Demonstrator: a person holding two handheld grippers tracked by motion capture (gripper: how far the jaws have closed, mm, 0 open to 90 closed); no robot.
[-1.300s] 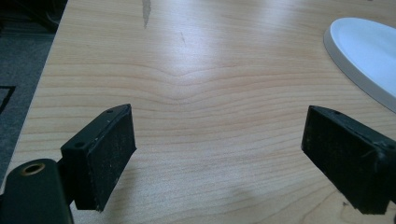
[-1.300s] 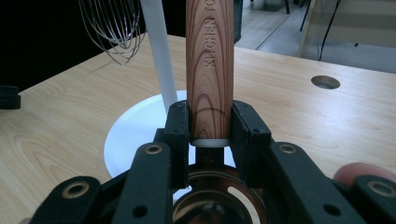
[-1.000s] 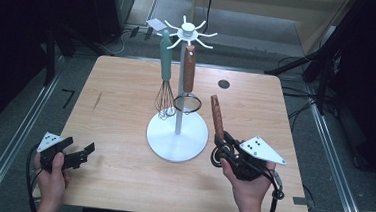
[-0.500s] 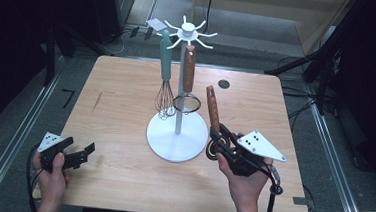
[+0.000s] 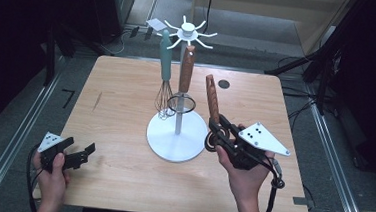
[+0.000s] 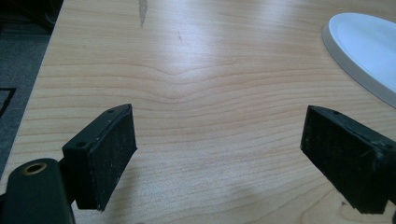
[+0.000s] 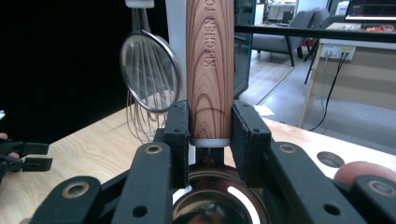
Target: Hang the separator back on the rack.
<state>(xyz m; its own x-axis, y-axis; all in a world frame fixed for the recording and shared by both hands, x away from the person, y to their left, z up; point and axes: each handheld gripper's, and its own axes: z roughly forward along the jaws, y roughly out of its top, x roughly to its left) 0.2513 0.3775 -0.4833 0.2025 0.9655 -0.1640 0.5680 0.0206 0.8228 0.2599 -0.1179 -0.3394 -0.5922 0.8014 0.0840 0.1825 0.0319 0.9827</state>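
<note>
Right gripper (image 7: 210,140) has its jaws pinched tight on a wooden-handled utensil (image 7: 210,70), grabbing the handle's low end right above the metal bowl, which sits below the jaws. Handle sticks straight up btwn them w/ "KITCHEN" lettering on it. Beyond the jaws, a bit left: a hanging strainer (image 7: 149,77) and wire whisk (image 7: 140,121) on the white stand (image 5: 176,140). Hand grips from below, near the table's front right.

Left gripper (image 6: 224,163) has jaws spread wide, nothing btwn them, just bare table (image 6: 210,93). Stand's base is off past the right jaw. Left hand (image 5: 53,177) hovers at the table's front left corner.
</note>
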